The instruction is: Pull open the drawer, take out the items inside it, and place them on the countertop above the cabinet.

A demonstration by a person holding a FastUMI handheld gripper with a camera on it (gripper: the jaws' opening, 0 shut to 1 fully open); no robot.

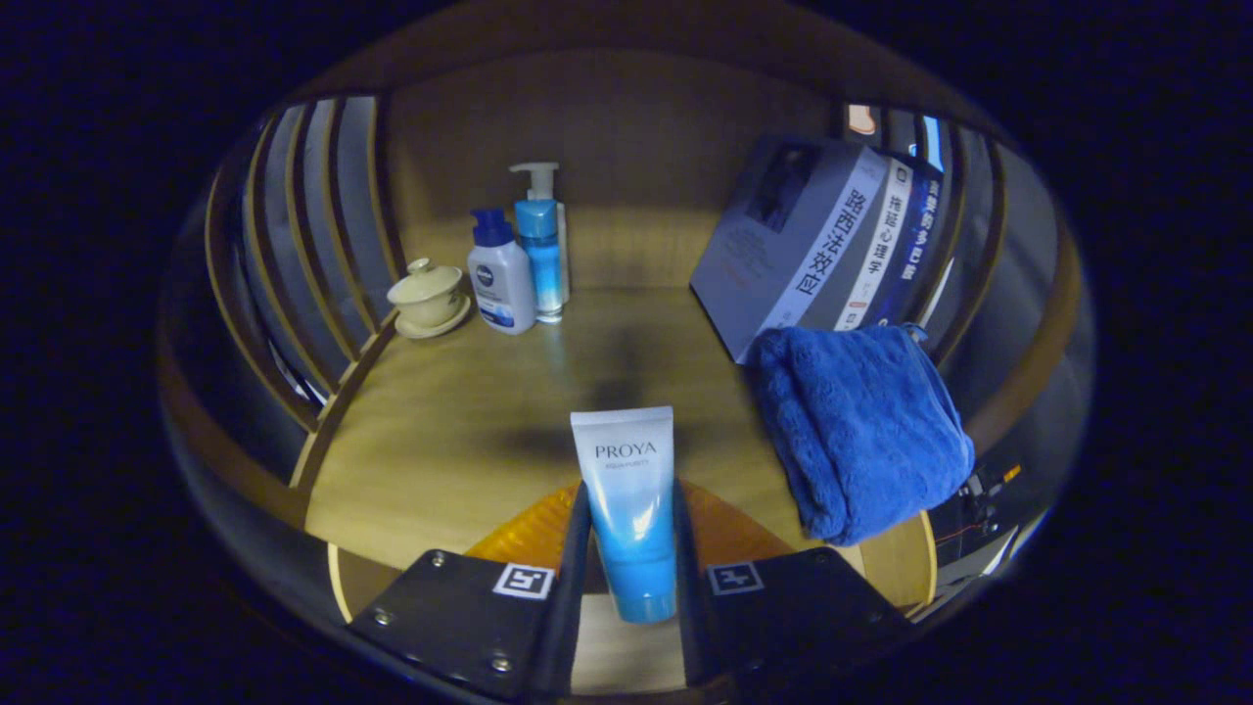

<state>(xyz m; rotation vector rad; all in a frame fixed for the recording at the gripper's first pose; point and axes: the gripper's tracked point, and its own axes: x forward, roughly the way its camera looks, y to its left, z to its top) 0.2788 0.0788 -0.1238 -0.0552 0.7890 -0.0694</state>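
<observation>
Tool (631,548) clamps white-and-blue cosmetic tube (628,499), cap end nearest, fingers pressing both sides. Tube hangs over wooden counter (460,431), blue towel (861,431) just beside, pump bottles (519,259) well beyond. Placing step likely in hand; next: lower onto bare wood, release.

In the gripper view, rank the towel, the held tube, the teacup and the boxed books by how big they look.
1. Boxed books and blue towel: look alike, not ranked.
2. Tube, pressed between both fingers of the gripper; its nearness to the camera inflates it.
3. Lidded teacup, smallest, far back on the countertop.
</observation>
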